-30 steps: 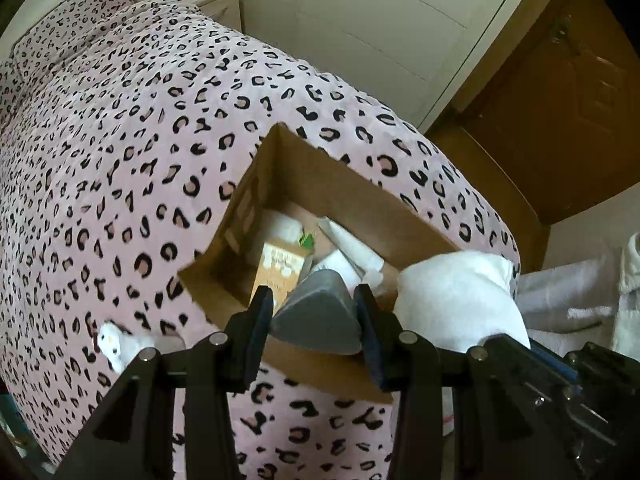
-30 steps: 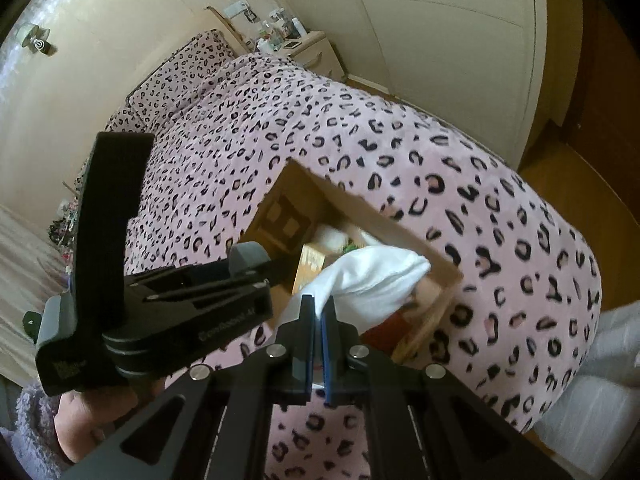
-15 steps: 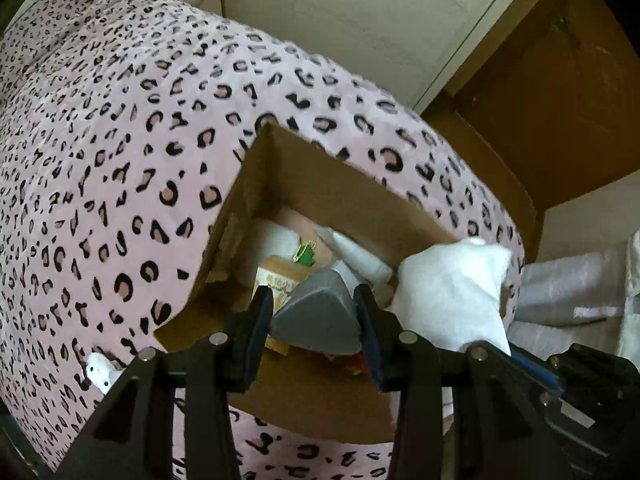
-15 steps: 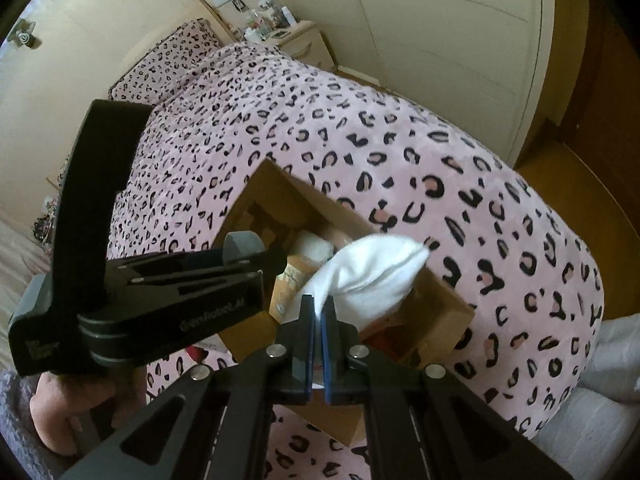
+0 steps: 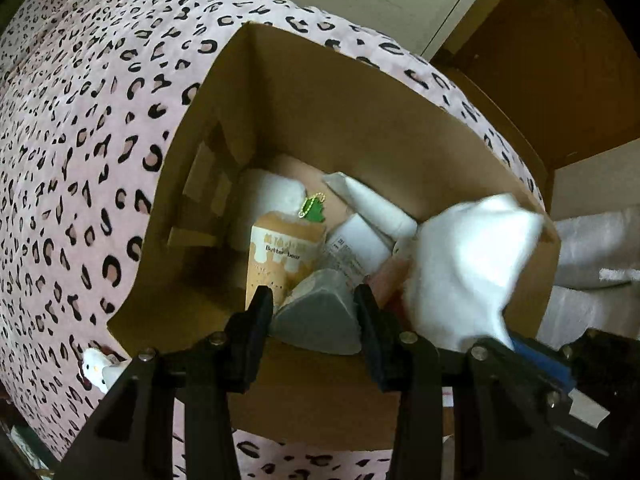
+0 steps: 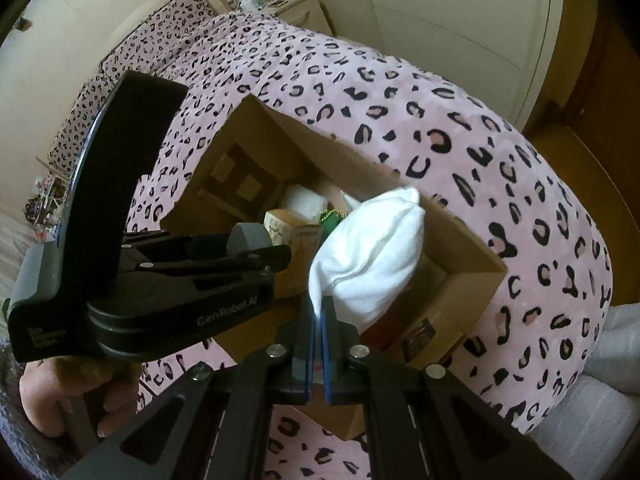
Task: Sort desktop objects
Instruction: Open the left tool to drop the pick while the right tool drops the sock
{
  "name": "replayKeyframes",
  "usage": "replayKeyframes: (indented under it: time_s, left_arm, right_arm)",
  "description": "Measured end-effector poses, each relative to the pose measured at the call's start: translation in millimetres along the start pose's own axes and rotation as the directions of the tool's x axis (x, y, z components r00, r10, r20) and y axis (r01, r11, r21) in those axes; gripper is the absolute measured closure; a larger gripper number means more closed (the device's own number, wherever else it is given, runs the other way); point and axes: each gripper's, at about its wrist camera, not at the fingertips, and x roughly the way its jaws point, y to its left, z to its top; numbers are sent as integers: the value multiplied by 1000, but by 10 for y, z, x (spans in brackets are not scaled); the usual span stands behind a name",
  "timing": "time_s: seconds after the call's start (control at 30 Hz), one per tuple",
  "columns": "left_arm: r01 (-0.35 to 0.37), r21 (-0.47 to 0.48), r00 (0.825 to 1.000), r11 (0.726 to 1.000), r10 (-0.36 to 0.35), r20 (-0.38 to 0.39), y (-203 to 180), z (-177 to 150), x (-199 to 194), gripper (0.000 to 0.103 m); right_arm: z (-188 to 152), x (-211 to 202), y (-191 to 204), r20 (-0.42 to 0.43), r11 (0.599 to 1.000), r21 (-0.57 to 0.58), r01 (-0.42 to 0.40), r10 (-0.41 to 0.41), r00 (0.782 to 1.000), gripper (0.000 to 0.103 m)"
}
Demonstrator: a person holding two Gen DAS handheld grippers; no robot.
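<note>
Left gripper (image 5: 316, 312) clamped the grey wedge (image 5: 320, 316); right gripper (image 6: 317, 334) jaws were opening on the white cloth (image 6: 372, 256), which might snag the cardboard box (image 5: 360, 120) rim.

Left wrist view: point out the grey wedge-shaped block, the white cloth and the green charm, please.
grey wedge-shaped block (image 5: 318, 316), left wrist view, on its broad grey face between the fingers.
white cloth (image 5: 472, 264), left wrist view, on the bulging middle of the fabric.
green charm (image 5: 314, 213), left wrist view, on its flat green body.
</note>
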Motion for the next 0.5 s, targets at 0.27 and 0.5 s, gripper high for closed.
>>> replayKeyframes:
  time_s: [0.27, 0.5]
  left_arm:
    - [25, -14, 1000, 1000, -25, -8, 33, -28, 18, 57]
    - [62, -10, 996, 998, -61, 61, 42, -96, -259, 29]
  right_arm:
    - [23, -4, -84, -1, 1000, 26, 5, -5, 1000, 97]
    - [13, -244, -91, 24, 999, 51, -4, 2, 1000, 85]
